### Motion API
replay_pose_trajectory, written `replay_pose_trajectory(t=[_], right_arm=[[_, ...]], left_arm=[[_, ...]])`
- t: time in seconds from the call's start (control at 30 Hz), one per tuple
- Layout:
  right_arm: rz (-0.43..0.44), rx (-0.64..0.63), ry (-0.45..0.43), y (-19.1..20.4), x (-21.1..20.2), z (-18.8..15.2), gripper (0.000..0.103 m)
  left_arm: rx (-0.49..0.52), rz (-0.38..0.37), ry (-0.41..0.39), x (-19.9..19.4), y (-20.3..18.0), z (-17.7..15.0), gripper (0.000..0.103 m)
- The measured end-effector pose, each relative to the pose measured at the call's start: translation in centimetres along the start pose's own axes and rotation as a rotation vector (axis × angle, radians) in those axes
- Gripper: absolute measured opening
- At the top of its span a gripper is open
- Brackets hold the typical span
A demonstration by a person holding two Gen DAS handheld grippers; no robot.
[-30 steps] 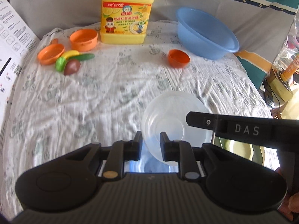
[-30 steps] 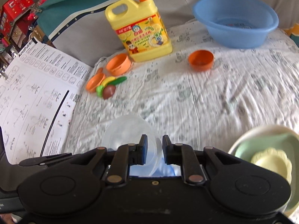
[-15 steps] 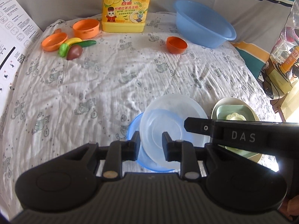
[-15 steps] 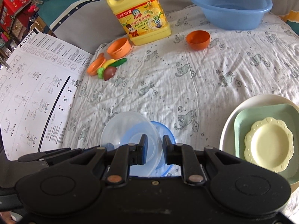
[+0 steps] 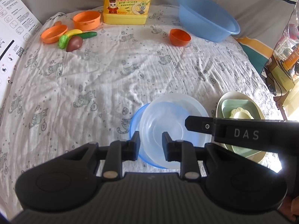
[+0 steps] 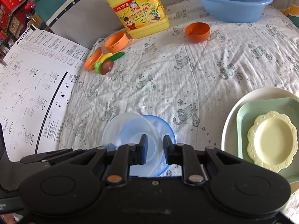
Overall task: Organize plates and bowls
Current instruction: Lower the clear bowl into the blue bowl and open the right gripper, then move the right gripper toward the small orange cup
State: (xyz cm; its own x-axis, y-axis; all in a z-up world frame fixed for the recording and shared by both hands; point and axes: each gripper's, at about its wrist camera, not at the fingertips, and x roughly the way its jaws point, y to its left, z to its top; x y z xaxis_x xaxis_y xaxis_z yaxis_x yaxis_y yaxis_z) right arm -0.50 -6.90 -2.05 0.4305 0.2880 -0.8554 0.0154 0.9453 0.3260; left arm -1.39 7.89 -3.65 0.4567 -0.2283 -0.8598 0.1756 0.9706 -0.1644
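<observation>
yellow detergent jug [image 5: 127, 0] upright at far edge of cat-print cloth [image 5: 112, 78]. toy banana [image 5: 74, 32], cucumber [image 5: 87, 35], green piece [image 5: 63, 41], brown piece [image 5: 74, 43] clustered far left. printed instruction sheet [image 6: 35, 89] along left side.

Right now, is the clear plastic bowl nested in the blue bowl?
Partly: clear plastic bowl sits tilted and off-centre in blue bowl.
</observation>
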Motion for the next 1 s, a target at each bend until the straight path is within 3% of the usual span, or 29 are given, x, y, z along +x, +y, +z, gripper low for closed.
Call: replay_pose_trajectory(t=[0.23,0.33,0.4,0.43,0.47,0.5,0.57,0.6,0.67,1.0], right_arm=[[0.001,0.009,0.019,-0.2,0.9,0.1,0.020],[0.007,0.004,0.016,-0.2,1.1,0.1,0.026],[0.007,-0.009,-0.001,-0.1,0.9,0.2,0.040],[0.006,-0.017,-0.015,0.0,0.7,0.3,0.047],[0.003,-0.021,-0.033,0.1,0.5,0.4,0.065],[0.001,-0.024,-0.053,0.1,0.2,0.5,0.080],[-0.005,-0.034,-0.089,0.1,-0.4,0.7,0.091],[-0.010,-0.037,-0.099,0.0,-0.6,0.8,0.096],[-0.019,-0.035,-0.109,-0.2,-0.7,1.0,0.103],[-0.080,-0.016,-0.092,-1.4,-0.8,0.1,0.103]], left_arm=[[-0.005,-0.002,0.016,0.8,0.3,0.1,0.026],[-0.008,-0.007,0.011,1.0,0.4,0.0,0.032],[-0.008,-0.005,-0.005,0.8,0.4,0.0,0.047],[-0.008,0.004,-0.019,0.6,0.3,0.0,0.063],[-0.006,0.013,-0.038,0.3,0.3,0.1,0.075],[-0.002,0.022,-0.059,-0.1,0.3,0.1,0.081],[0.004,0.040,-0.097,-0.7,0.3,0.1,0.099],[0.004,0.049,-0.110,-1.0,0.4,0.1,0.102],[-0.001,0.060,-0.120,-1.1,0.6,0.1,0.103],[-0.027,0.074,-0.067,-0.4,1.7,-0.4,0.103]])
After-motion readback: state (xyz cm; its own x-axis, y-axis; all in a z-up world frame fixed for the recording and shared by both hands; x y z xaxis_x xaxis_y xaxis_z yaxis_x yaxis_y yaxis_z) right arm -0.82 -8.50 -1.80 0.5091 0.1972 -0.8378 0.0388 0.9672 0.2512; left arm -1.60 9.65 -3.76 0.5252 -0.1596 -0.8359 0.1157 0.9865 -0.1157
